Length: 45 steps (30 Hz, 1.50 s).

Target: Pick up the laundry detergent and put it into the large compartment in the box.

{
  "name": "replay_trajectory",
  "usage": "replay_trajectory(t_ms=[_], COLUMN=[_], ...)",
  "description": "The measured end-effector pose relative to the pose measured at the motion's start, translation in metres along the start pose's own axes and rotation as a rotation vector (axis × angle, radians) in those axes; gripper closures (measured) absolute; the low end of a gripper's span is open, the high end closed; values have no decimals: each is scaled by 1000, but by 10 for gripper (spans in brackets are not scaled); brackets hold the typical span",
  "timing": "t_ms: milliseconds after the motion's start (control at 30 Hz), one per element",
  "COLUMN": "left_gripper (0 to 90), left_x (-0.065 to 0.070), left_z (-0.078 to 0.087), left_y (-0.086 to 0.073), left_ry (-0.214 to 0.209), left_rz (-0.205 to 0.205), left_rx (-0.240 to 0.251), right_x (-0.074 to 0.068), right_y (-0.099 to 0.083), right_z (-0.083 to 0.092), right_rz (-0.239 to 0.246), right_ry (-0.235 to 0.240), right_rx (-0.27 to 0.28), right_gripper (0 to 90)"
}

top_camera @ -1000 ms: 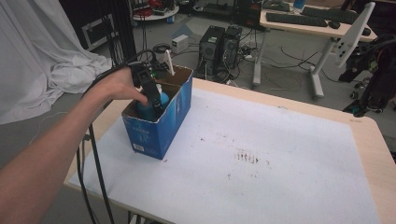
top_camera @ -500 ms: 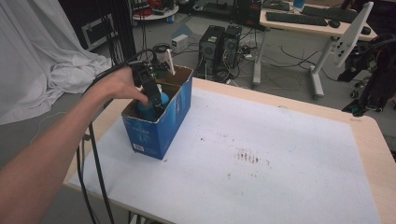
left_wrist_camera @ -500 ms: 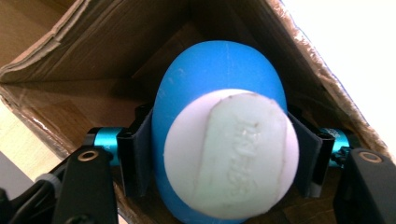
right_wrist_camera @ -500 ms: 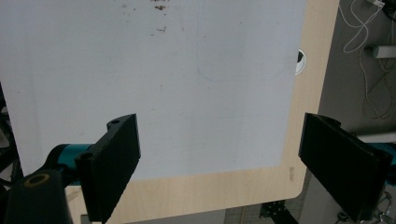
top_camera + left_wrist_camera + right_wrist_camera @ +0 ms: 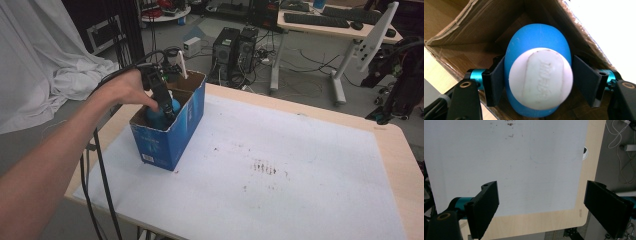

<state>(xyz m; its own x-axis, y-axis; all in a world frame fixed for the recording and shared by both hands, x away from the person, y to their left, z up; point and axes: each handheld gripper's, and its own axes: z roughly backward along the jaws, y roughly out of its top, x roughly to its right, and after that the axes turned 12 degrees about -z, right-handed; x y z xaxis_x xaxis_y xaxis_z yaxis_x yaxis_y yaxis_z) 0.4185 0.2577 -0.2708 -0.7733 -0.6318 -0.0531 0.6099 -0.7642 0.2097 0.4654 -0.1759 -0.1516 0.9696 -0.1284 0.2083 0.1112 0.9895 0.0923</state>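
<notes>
Left gripper (image 5: 539,82) in cardboard box (image 5: 177,137) at table's far left, jaws just opening, blue white-capped bottle (image 5: 537,72) between them, right pad clear

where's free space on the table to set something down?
Free: the white mat from the blue box across to the far right edge, bare apart from small brown specks. Crowded: inside the box, taken up by the blue bottle and left gripper.
</notes>
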Motion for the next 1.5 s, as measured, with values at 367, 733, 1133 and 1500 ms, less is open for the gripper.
replay_trajectory(t_ms=[367,733,1133,1500], left_gripper=[291,265,264,238], left_x=[2,7,29,67], left_z=[16,41,69,72], left_y=[4,17,55,104], left_ry=[13,54,82,50], left_rz=[-11,-38,-140,-296], left_rx=[22,49,99,109], right_x=[0,0,-1,-3], right_y=[1,1,-1,-1], right_z=[-1,0,3,4], right_rz=[2,2,-9,-18], right_ry=[3,3,-1,-7], right_rx=[2,5,2,1], right_gripper=[119,119,119,119])
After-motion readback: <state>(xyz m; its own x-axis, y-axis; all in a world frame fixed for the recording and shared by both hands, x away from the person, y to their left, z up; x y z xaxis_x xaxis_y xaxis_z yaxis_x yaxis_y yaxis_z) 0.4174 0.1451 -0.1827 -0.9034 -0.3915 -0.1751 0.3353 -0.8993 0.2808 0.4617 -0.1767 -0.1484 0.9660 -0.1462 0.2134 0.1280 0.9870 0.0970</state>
